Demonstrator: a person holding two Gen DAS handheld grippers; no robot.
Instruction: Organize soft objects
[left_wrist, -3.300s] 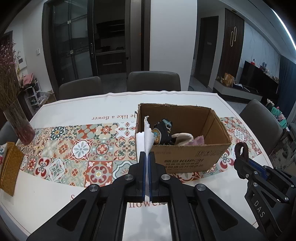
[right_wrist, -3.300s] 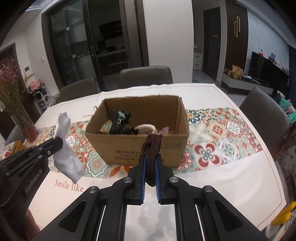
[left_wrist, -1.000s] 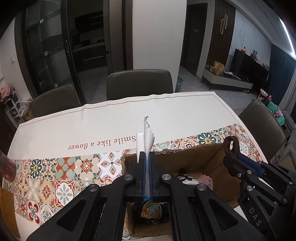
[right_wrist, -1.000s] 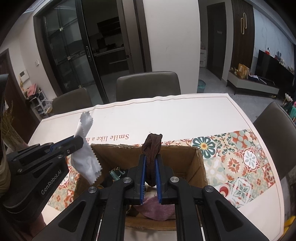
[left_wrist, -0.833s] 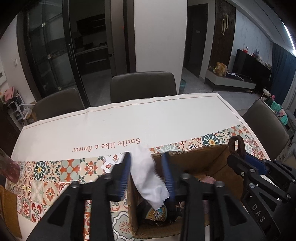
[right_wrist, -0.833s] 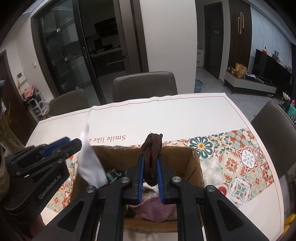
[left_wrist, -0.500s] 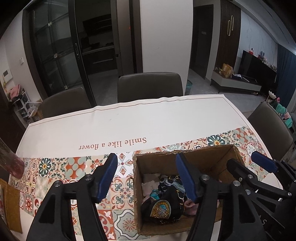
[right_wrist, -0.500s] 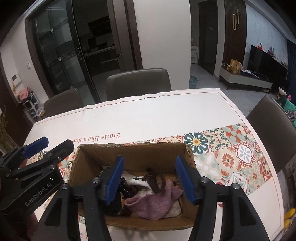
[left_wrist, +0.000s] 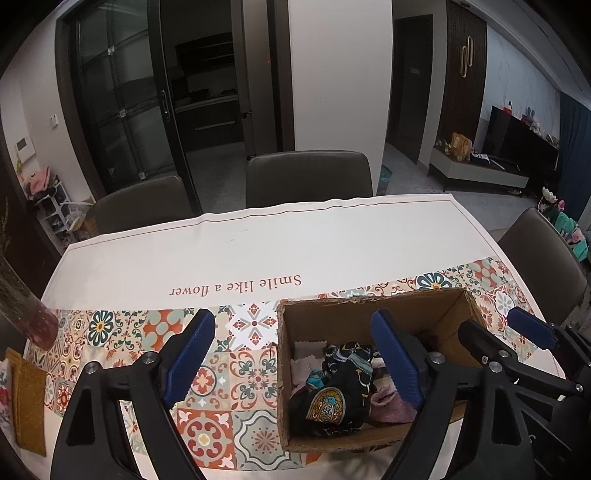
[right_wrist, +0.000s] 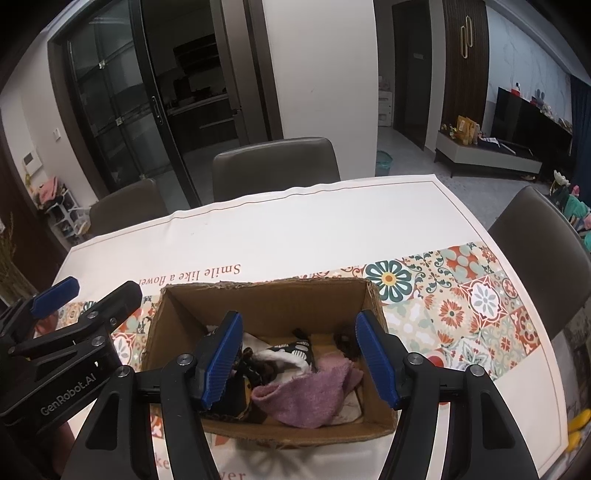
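A cardboard box (left_wrist: 439, 302) (right_wrist: 258, 295) stands on the table and holds several soft things: a black patterned scarf (left_wrist: 332, 391), a white cloth (left_wrist: 306, 360) at its left side, a pink knit piece (right_wrist: 306, 395), a white and black cloth (right_wrist: 284, 354) and a brown hair tie (right_wrist: 345, 341). My left gripper (left_wrist: 293, 358) is open and empty, above the box's left edge. My right gripper (right_wrist: 297, 354) is open and empty, over the box's middle. Each gripper also shows in the other's view (left_wrist: 524, 339) (right_wrist: 74, 302).
The table (left_wrist: 258, 240) has a white cloth with a tiled band. A vase with dried flowers (left_wrist: 26, 317) and a mustard pouch (left_wrist: 29, 402) lie at the left. Chairs (left_wrist: 308, 177) stand at the far side and at the right (right_wrist: 543, 258).
Both grippers moved over the box and opened: the left let go of the white cloth, the right let go of the brown hair tie. Both things now lie in the box.
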